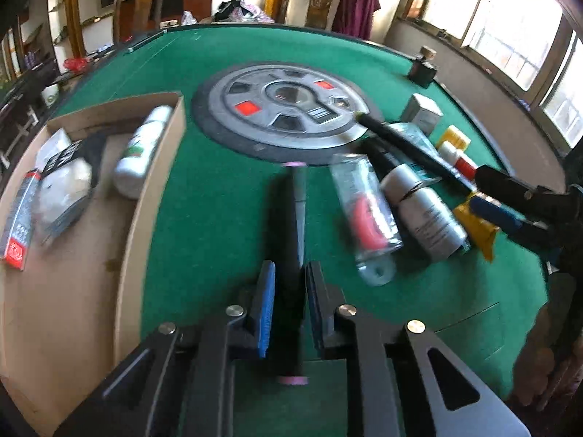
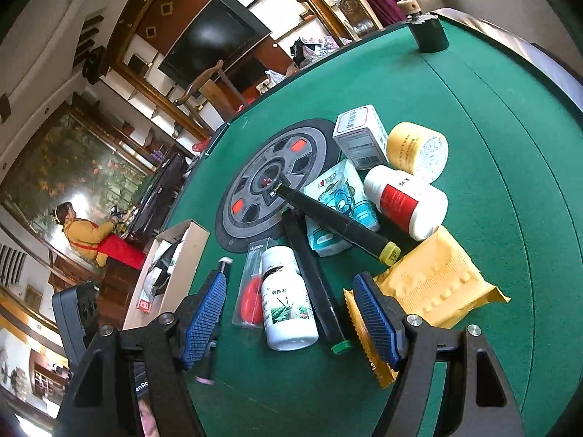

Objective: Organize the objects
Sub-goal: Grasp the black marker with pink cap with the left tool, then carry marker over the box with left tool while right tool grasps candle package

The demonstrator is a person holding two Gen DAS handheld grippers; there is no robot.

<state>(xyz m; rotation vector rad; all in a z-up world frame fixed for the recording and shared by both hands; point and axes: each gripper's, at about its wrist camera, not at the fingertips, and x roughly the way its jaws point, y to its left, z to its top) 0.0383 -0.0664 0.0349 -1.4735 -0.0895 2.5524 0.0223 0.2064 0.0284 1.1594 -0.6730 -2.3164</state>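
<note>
My left gripper (image 1: 289,284) is shut on a long black tube with pink end caps (image 1: 291,225), held above the green felt table (image 1: 218,189). A cardboard box (image 1: 153,189) at the left holds a white bottle (image 1: 142,153) and several packets. My right gripper (image 2: 291,309) is open and empty, its jaws standing either side of a white bottle with a green label (image 2: 288,298) and a black tube with a green cap (image 2: 317,284). A clear packet with a red item (image 2: 251,291) lies beside that bottle. The right gripper also shows at the right of the left wrist view (image 1: 510,200).
A pile lies on the table's right: a black tube with a yellow cap (image 2: 339,225), a yellow packet (image 2: 437,280), a red-labelled white bottle (image 2: 408,200), a yellow jar (image 2: 419,149), a white box (image 2: 360,134), a blue pouch (image 2: 339,196). A round grey hub (image 2: 269,185) marks the centre. A dark corked bottle (image 2: 426,29) stands far back.
</note>
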